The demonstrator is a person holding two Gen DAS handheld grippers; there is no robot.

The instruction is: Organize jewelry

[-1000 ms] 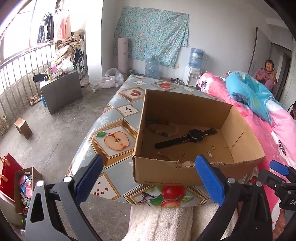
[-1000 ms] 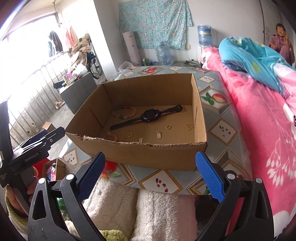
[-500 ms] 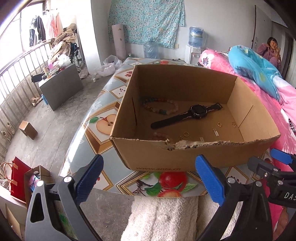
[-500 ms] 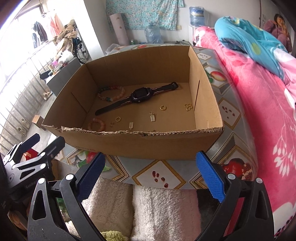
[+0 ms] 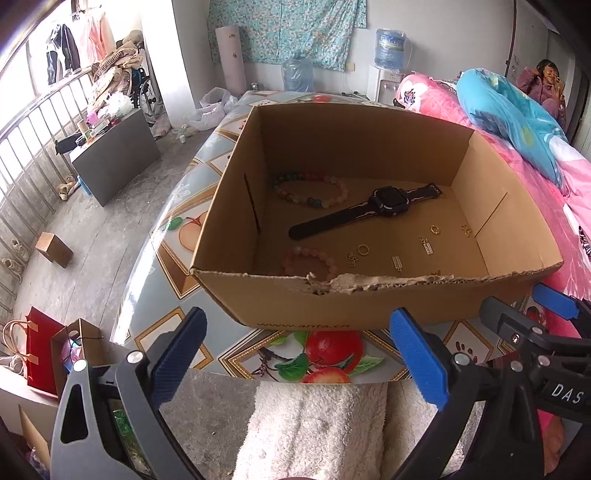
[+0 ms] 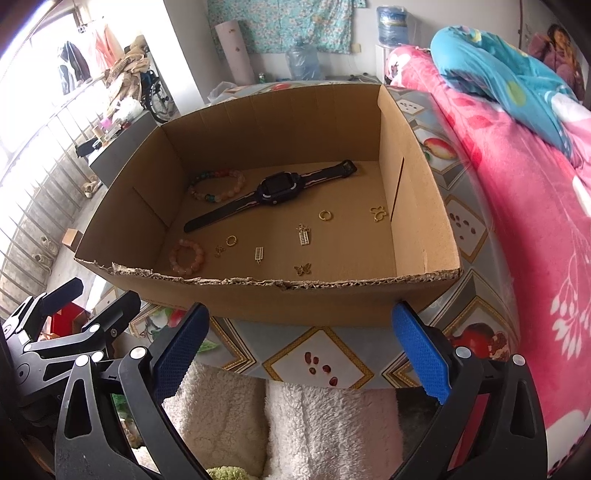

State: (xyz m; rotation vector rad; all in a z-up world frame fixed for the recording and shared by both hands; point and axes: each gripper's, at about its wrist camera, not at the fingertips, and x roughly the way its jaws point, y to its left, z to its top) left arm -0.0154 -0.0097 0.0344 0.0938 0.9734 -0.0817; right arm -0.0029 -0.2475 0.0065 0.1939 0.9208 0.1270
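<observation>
An open cardboard box [image 5: 343,295] sits on a table covered with a fruit-patterned oilcloth [image 5: 325,354], its torn near rim facing two hand-held grippers. The left gripper [image 5: 295,354] and the right gripper [image 6: 301,343] both hover just short of the box's near wall, each with blue-padded fingers spread wide and nothing between them.

Inside the box, a black watch [image 6: 275,190] lies diagonally across the floor, strap stretched from near left to far right. A multicoloured bead bracelet [image 6: 218,184] rests at the far left, just beside the watch; a pink bead bracelet [image 6: 186,256] sits in the near left corner. Small gold pieces are scattered apart over the near and right part of the floor: a ring [image 6: 231,240], a second ring [image 6: 325,215], two abacus-like charms [image 6: 303,234], a butterfly charm [image 6: 303,269] near the front wall, and another charm [image 6: 377,213] close to the right wall.

Around the table, the room is cluttered. A bed with a pink floral quilt [image 6: 517,206] and a blue blanket [image 6: 498,74] runs along the right. A floral cloth [image 5: 288,29] hangs on the far wall, beside a water dispenser [image 5: 388,62]. At left, a grey cabinet [image 5: 114,155] stands by a railed window, clothes heaped behind it, and a red bag [image 5: 40,350] sits on the bare concrete floor. A person [image 5: 546,88] sits in the far right corner. White fleece fabric [image 6: 314,424] fills the foreground below the table's edge.
</observation>
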